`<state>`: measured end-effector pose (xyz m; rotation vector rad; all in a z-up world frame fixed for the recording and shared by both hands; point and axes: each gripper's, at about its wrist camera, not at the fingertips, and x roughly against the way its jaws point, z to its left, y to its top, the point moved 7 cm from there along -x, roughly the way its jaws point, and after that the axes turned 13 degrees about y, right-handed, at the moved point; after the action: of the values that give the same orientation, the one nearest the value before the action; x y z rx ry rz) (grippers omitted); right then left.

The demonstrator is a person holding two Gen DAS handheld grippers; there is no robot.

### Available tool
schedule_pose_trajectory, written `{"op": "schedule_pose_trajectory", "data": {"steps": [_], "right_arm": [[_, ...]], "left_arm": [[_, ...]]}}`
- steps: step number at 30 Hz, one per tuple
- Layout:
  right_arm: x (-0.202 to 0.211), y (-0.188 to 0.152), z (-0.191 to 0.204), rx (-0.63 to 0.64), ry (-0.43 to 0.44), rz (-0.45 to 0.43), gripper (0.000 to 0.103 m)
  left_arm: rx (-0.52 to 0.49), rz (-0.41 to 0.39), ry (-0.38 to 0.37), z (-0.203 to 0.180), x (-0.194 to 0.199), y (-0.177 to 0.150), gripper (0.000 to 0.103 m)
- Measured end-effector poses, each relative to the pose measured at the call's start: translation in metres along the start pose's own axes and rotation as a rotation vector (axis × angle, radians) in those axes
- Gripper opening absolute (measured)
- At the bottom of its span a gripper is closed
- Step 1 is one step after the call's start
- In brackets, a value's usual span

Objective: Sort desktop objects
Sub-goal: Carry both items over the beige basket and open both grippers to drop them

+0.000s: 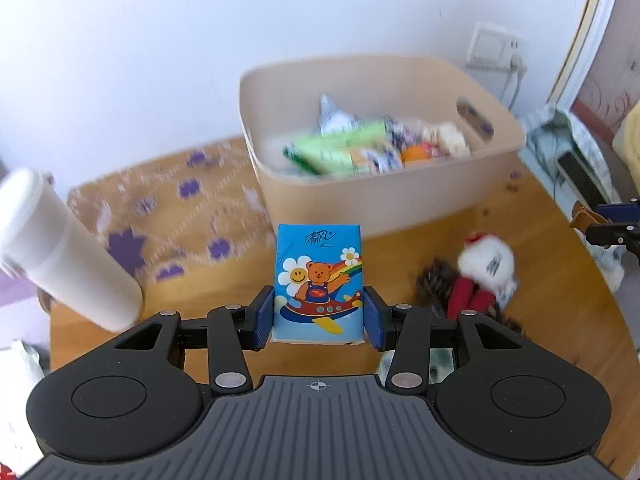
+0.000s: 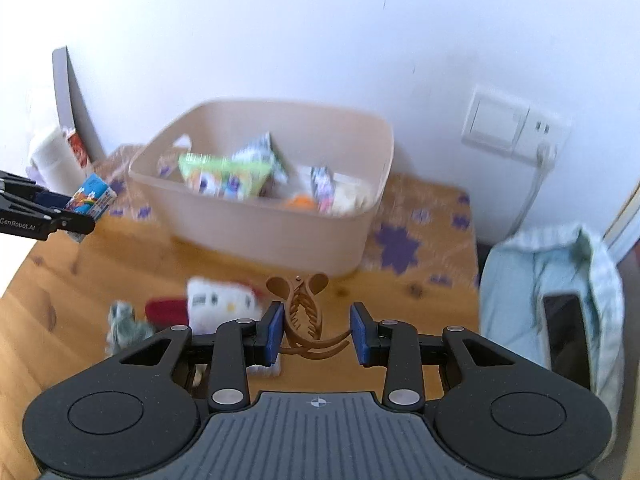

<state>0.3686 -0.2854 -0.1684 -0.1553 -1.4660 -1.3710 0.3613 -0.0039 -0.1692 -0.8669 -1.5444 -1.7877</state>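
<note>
**Both grippers loaded, bin right ahead**

Lots of clutter around you. The beige bin (image 1: 384, 184) sits at the back of the wooden counter (image 1: 540, 280), already holding snack packets, with a purple-flowered mat (image 1: 168, 216) beside it and partly under it. A white tumbler (image 1: 64, 252) stands off to the left, and a white plush toy (image 2: 224, 300) with red legs lies on the counter between you and the bin. To the right there's a pale blue-green cloth (image 2: 560, 264) with a dark phone-like slab on it, too blurry to be sure. A white wall with a switch plate (image 2: 508, 128) is behind everything.

Your left gripper (image 1: 319, 316) tilts down toward the bin, jaws clamped on the sides of the blue tissue pack (image 1: 320, 276), which is upright and off the counter. Your right gripper (image 2: 316, 332) tilts down too, jaws pinching a brown hair claw clip (image 2: 304, 312), teeth pointing away from you.
</note>
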Motion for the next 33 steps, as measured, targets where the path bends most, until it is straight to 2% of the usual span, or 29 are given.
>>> {"op": "schedule_pose_trajectory", "data": {"steps": [9,19,26,33], "right_arm": [[0.012,0.052,-0.012,0.014,-0.022,-0.081,0.033],[-0.014,0.09,-0.016,0.027,-0.028,-0.103,0.033],[-0.046,0.1,-0.022,-0.03,-0.027,-0.103,0.033],[-0.087,0.103,-0.031,-0.048,-0.065,-0.056,0.033]], "left_arm": [[0.003,-0.096,0.014,0.014,0.017,0.055,0.047],[-0.006,-0.162,0.021,0.0,0.012,0.107,0.047],[0.025,-0.14,0.013,-0.018,-0.017,0.126,0.047],[0.04,-0.096,0.024,-0.029,-0.049,0.131,0.047]]}}
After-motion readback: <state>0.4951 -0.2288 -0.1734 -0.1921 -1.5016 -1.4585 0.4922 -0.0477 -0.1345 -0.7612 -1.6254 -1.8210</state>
